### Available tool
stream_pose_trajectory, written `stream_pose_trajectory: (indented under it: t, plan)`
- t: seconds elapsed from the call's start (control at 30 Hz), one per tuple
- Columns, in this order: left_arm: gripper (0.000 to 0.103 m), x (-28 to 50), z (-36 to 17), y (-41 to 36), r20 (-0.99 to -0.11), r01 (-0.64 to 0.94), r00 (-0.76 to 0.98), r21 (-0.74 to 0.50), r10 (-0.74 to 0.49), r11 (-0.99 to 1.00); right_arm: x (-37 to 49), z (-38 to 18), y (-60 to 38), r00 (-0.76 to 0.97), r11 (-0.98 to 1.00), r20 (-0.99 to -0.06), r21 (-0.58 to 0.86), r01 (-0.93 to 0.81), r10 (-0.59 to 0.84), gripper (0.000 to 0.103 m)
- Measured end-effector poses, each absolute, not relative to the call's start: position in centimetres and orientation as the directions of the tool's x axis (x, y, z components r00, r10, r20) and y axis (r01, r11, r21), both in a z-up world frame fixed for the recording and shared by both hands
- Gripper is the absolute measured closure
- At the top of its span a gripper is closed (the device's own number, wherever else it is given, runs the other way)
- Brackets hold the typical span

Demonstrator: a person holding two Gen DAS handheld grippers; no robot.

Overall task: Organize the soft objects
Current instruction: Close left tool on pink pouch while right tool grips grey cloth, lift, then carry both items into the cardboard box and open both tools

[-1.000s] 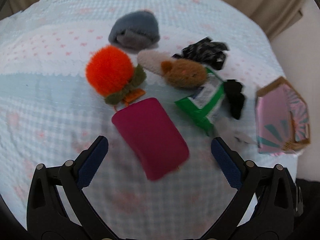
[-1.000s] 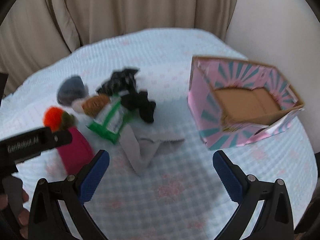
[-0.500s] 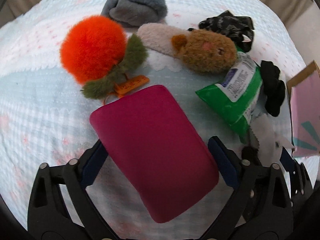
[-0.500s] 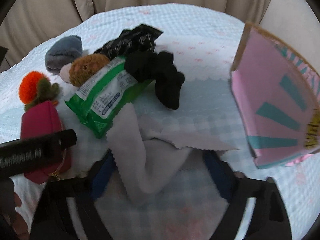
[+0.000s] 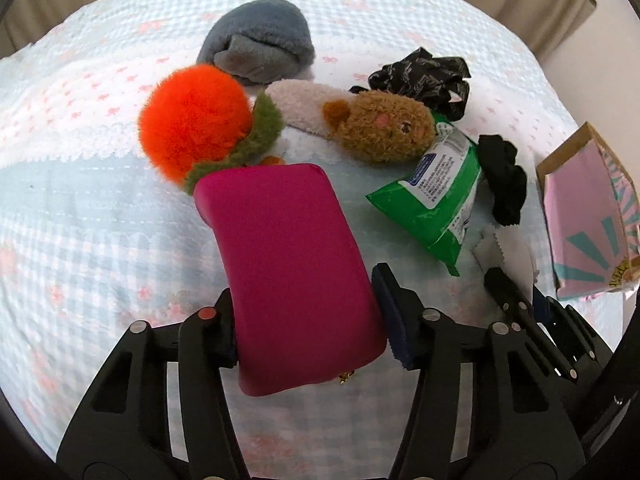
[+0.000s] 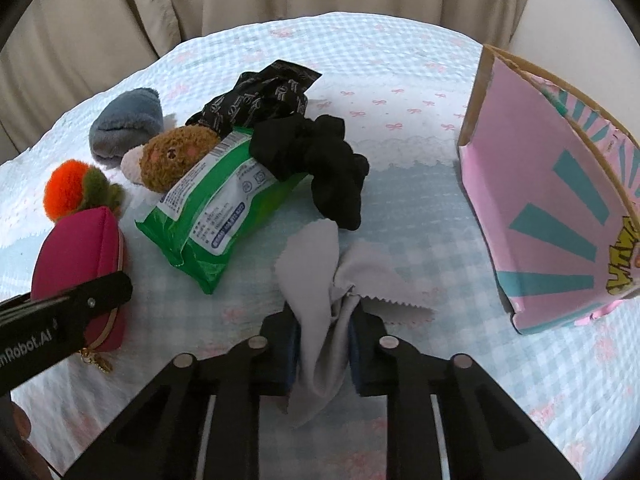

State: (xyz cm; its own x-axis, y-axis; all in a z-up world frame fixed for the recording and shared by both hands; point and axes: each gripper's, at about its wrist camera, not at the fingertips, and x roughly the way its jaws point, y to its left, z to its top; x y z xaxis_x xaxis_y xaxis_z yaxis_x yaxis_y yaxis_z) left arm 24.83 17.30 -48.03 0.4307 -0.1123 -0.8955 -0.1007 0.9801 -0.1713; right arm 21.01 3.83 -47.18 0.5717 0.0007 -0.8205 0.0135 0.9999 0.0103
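Note:
My left gripper [image 5: 304, 300] is closing its jaws on a magenta zip pouch [image 5: 280, 248], and both pads press its long sides. The pouch lies on the checked cloth beside an orange plush ball [image 5: 196, 136]. To its right, my right gripper [image 6: 324, 320] is shut on a bunched grey cloth [image 6: 308, 264], whose serrated edge spreads on the table in front of the fingers. A pink and teal cardboard box [image 6: 548, 208] stands at the right with its opening out of sight.
Behind the pouch lie a grey-blue plush [image 5: 260, 40], a brown and cream plush [image 5: 384, 128], a green pack of wipes [image 5: 436, 196], a black scrunchie [image 5: 504, 184] and black patterned fabric [image 5: 424, 76]. Beige curtains hang past the round table's far edge.
Both grippers came down and went from wide open to closed, the left around the magenta pouch, the right onto the grey cloth, which is now bunched between its pads.

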Motion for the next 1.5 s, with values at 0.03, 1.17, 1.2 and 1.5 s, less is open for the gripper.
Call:
stream_pose_trajectory:
  t: [0.03, 1.17, 1.2, 1.5]
  plan:
    - [0.053, 24.9, -47.9, 17.5, -0.895, -0.102, 0.43, -0.179, -0.119, 0.979, 21.2, -47.1, 3.7, 0.573, 1.0, -0.82, 0.012, 0.016, 0.0, 0.085]
    - [0.055, 20.2, -16.9, 11.0, -0.697, 0.157, 0.646, -0.278, -0.311, 0.948, 12.3, -16.4, -3.4, 0.776, 0.992, -0.627, 0.045, 0.119, -0.064, 0.086]
    - [0.055, 20.2, -16.4, 10.1, -0.692, 0.166, 0.648, -0.279, -0.318, 0.946, 12.1, -15.8, -4.3, 0.78, 0.993, -0.623, 0.044, 0.113, -0.061, 0.086]
    - [0.055, 21.1, -14.2, -1.1, -0.694, 0.157, 0.648, -0.283, -0.315, 0.946, 11.8, -13.9, -14.1, 0.765, 0.998, -0.643, 0.003, 0.069, -0.051, 0.086]
